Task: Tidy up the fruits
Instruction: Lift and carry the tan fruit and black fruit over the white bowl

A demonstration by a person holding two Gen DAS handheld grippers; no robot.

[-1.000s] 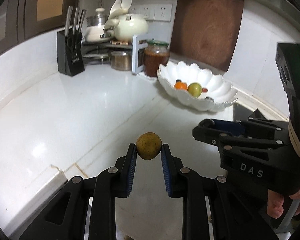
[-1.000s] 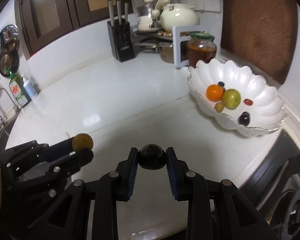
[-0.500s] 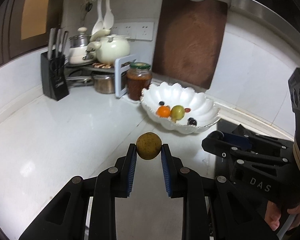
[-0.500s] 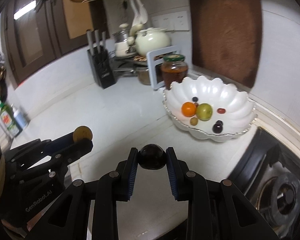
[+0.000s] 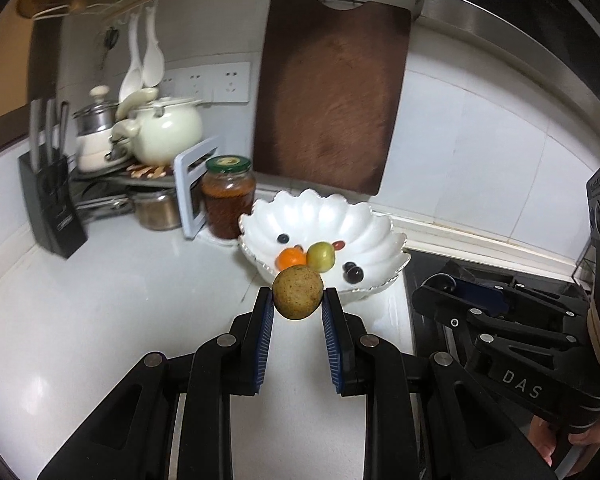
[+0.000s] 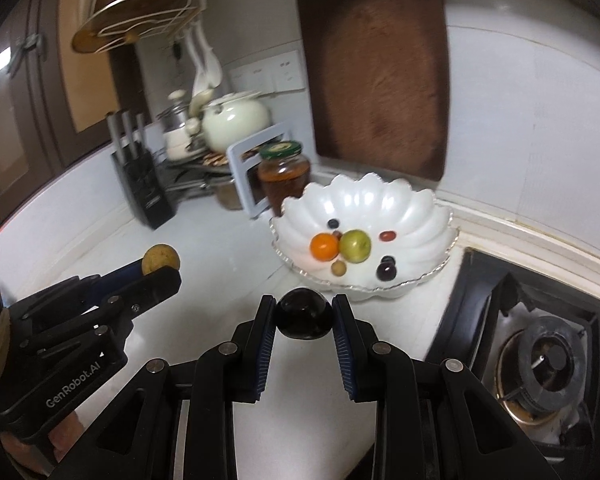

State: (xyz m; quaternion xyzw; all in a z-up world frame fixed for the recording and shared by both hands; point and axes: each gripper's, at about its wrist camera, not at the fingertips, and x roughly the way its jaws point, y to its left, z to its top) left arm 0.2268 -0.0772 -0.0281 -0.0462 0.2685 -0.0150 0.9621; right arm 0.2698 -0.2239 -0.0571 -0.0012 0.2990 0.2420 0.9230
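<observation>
White bowl (image 6: 412, 208) holds seven fruits; left tool (image 5: 297, 304) grips one brown fruit (image 5: 297, 293), right tool (image 6: 304, 316) one black fruit (image 6: 303, 313).

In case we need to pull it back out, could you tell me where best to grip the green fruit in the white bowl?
Grip the green fruit across its round middle, coming from above: the bowl walls block low approaches. Put the jaws front and back, since the orange touches its left side.

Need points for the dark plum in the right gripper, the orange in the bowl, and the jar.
dark plum (image 6: 303, 313), right wrist view, front face.
orange (image 6: 324, 247), right wrist view, centre.
jar (image 5: 228, 204), left wrist view, glass body.
</observation>
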